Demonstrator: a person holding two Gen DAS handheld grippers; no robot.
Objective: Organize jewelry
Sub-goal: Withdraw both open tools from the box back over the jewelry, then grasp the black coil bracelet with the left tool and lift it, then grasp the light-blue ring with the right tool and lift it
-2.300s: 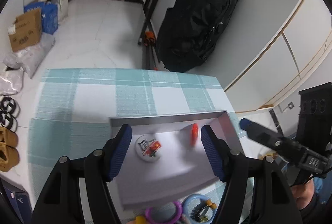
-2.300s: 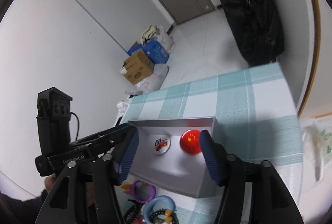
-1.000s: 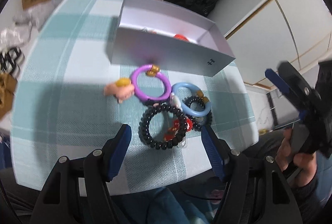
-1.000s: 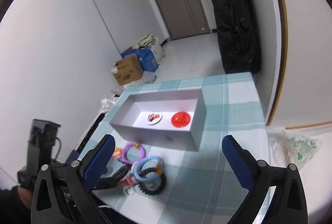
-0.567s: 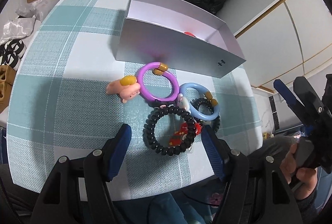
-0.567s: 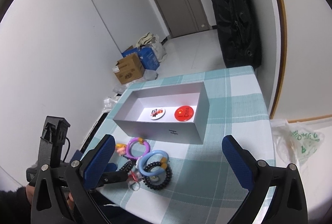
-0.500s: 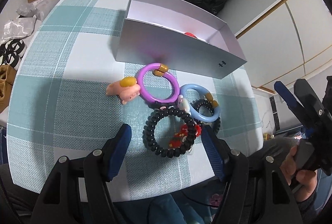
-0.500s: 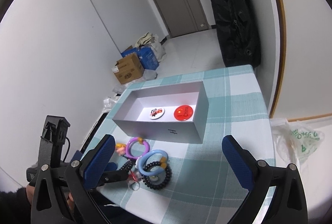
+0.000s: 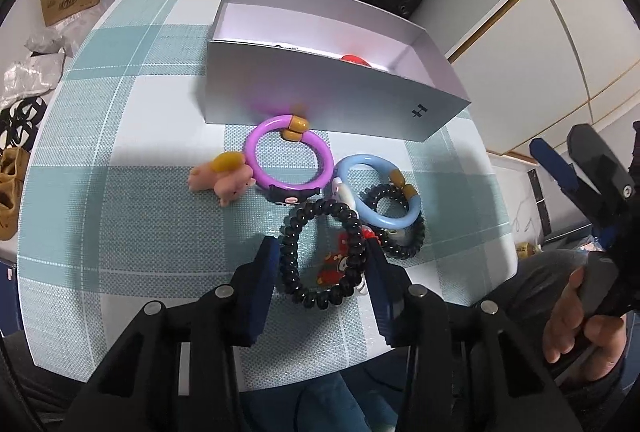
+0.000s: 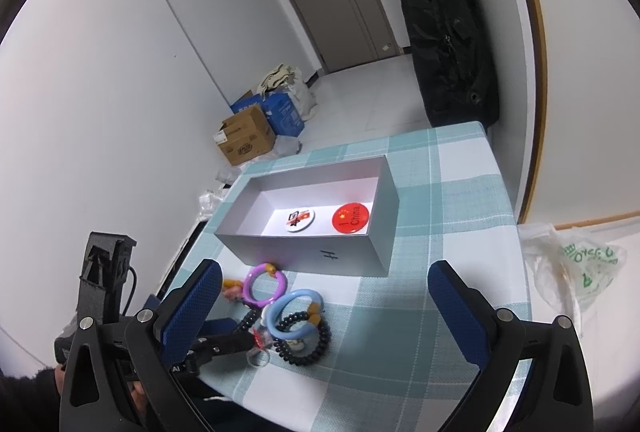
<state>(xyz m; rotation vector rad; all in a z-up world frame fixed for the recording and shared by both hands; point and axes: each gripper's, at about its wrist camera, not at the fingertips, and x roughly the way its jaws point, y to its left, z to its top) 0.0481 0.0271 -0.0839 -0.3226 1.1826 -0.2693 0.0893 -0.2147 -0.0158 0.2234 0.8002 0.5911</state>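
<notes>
My left gripper (image 9: 322,252) is closing and squeezes a black coil ring (image 9: 292,260) with a red charm (image 9: 336,266) narrower between its pads, near the table's front edge. Beside it lie a blue ring (image 9: 360,160), a smaller black coil ring (image 9: 412,244), a purple ring (image 9: 256,148) and a pink pig charm (image 9: 224,180). Behind them stands a silver box (image 10: 304,252) holding a white badge (image 10: 300,220) and a red badge (image 10: 351,218). My right gripper (image 10: 325,267) hangs wide open above the table, holding nothing.
The table has a teal checked cloth (image 9: 120,136). A black bag (image 10: 444,32) hangs by the door behind the table. Cardboard and blue boxes (image 10: 256,132) sit on the floor at the left. A plastic bag (image 10: 572,264) lies to the right of the table.
My left gripper's jaws have come in from wide apart onto the sides of the black coil ring, which now looks narrower. The right gripper has kept still.
</notes>
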